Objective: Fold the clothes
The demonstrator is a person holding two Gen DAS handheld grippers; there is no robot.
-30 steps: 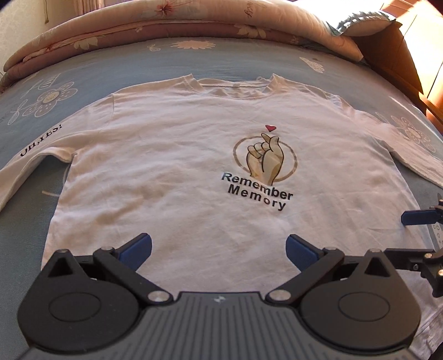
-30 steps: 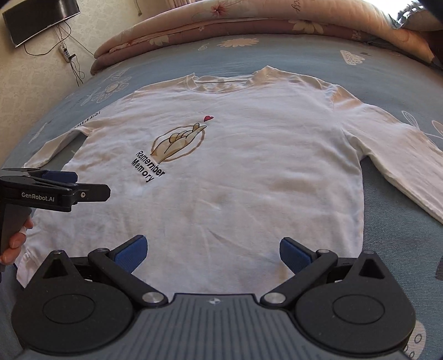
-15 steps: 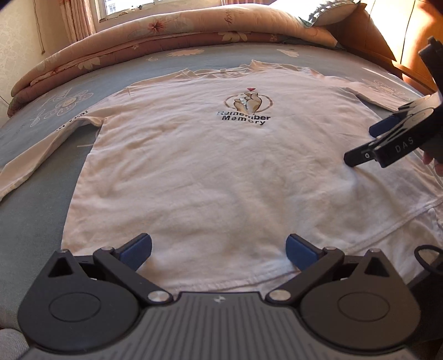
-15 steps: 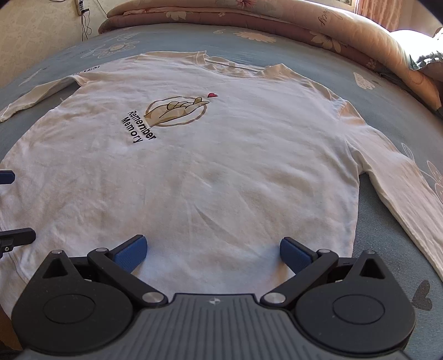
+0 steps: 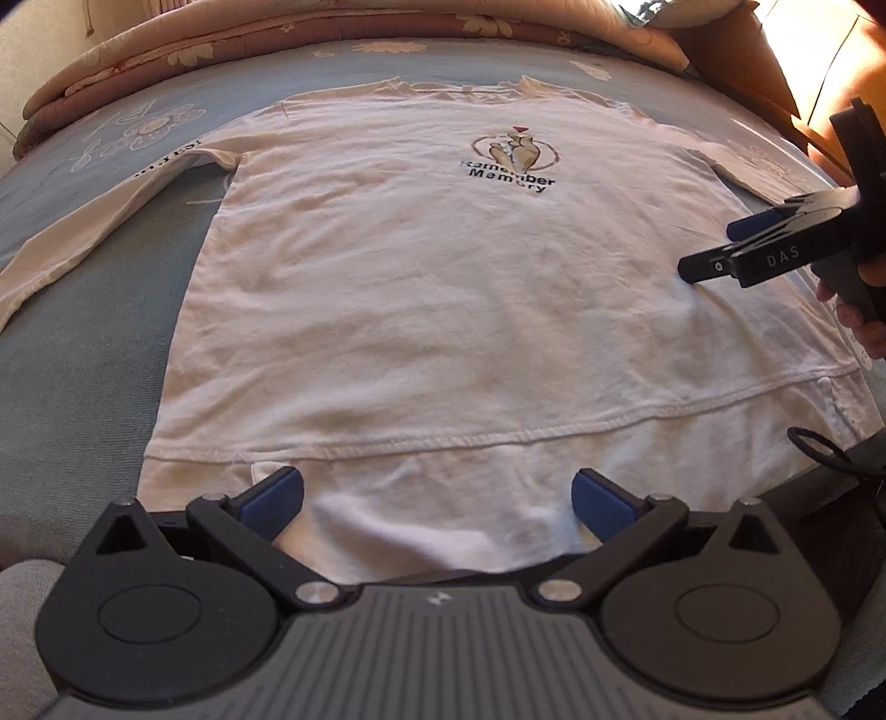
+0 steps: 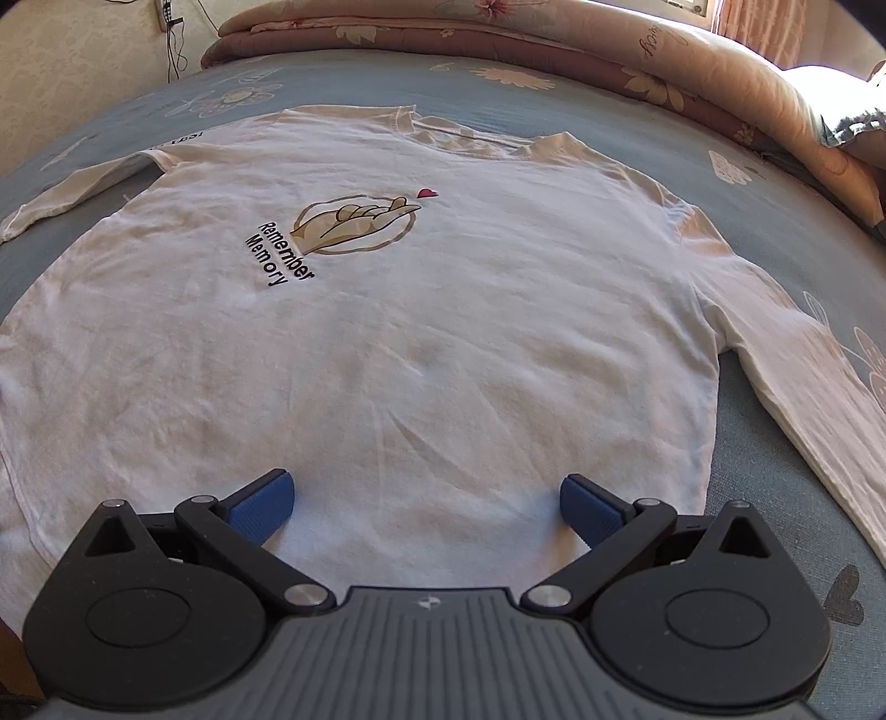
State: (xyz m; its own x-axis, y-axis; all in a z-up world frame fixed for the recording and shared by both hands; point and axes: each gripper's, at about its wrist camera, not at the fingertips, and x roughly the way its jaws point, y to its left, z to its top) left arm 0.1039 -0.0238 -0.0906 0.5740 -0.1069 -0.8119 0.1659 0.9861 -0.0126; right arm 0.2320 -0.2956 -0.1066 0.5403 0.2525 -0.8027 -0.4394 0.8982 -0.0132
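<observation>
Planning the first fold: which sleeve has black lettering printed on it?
The left-side sleeve, lettered near its shoulder; the other sleeve is plain white.

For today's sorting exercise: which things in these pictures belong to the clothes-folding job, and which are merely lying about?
Belongs to the job:
white long-sleeved shirt, spread flat
left gripper, open
right gripper, open

Just lying about:
blue flowered bedsheet
rolled quilt along the far edge
pillow
</observation>
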